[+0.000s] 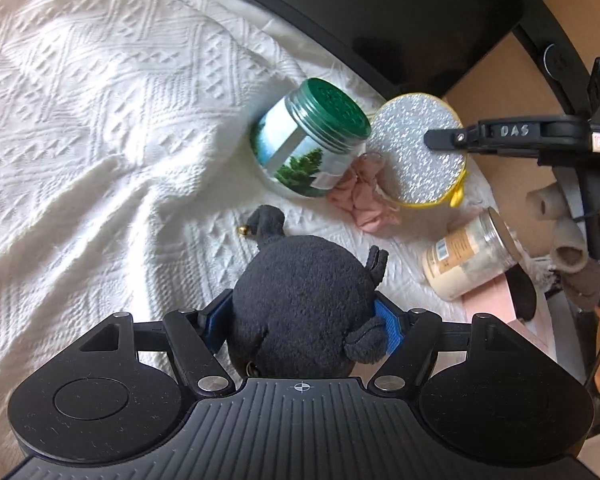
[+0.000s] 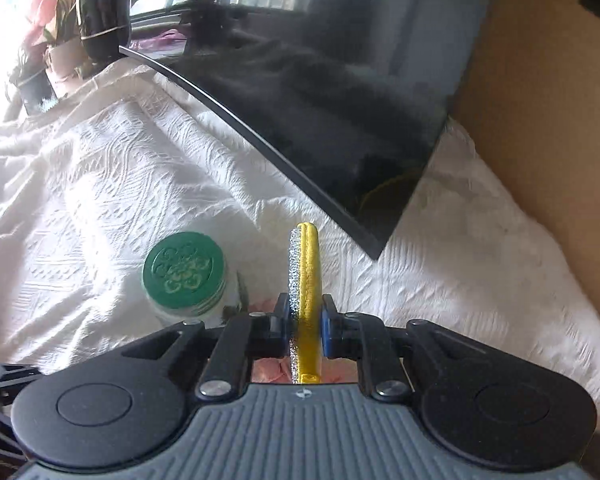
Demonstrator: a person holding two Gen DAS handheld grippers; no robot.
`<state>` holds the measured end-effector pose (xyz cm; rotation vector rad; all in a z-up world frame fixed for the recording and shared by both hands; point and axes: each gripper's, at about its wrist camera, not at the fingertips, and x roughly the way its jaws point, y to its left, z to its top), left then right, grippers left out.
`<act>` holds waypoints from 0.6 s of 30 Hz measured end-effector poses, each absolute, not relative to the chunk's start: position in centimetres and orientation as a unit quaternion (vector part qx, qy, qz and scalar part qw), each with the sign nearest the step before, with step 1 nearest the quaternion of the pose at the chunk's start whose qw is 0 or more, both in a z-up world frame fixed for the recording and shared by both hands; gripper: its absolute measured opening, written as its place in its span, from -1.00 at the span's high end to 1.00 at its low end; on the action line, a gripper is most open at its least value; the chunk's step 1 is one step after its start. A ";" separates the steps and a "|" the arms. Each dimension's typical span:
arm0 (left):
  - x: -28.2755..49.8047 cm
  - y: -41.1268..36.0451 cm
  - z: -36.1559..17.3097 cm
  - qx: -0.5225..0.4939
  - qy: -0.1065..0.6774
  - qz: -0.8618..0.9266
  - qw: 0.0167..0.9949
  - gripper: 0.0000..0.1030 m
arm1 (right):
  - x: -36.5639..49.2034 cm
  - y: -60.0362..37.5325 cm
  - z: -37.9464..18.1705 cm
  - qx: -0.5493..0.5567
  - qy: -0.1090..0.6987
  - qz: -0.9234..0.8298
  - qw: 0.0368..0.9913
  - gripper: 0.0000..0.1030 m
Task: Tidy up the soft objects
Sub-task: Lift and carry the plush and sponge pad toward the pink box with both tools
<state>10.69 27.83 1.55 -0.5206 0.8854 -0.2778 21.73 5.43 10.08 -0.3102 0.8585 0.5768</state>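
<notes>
While the left wrist view looks down, a round black plush toy [image 1: 300,300] is seen low in the middle, squeezed between the blue pads of the left gripper [image 1: 304,320], whose jaws are spread wide around it. The white bumpy cotton blanket [image 1: 100,120] lies under it. Above it a green-lidded glass jar [image 1: 312,140] is leaned over, with a crumpled pink cloth [image 1: 364,200] beside it. At the right, a round silver glitter pouch with yellow edge [image 1: 420,152] is pinched by the right gripper [image 1: 436,138].

In the right wrist view, the pouch [image 2: 304,280] is held upright in the middle, and the right gripper [image 2: 305,320] is pressed together on it. The jar [image 2: 184,272] is just left of it.
</notes>
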 end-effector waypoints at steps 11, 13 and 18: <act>9.8 28.4 3.5 -0.239 0.398 -0.117 0.878 -0.46 | 21.4 6.2 6.9 -0.176 0.425 0.244 0.854 0.73; 10.6 28.5 5.2 -0.221 0.376 -0.115 0.893 -0.46 | 21.1 6.0 7.6 -0.170 0.413 0.250 0.859 0.87; 12.1 28.6 9.1 -0.212 0.336 -0.111 0.911 -0.46 | 19.7 5.7 9.8 -0.161 0.380 0.259 0.873 0.89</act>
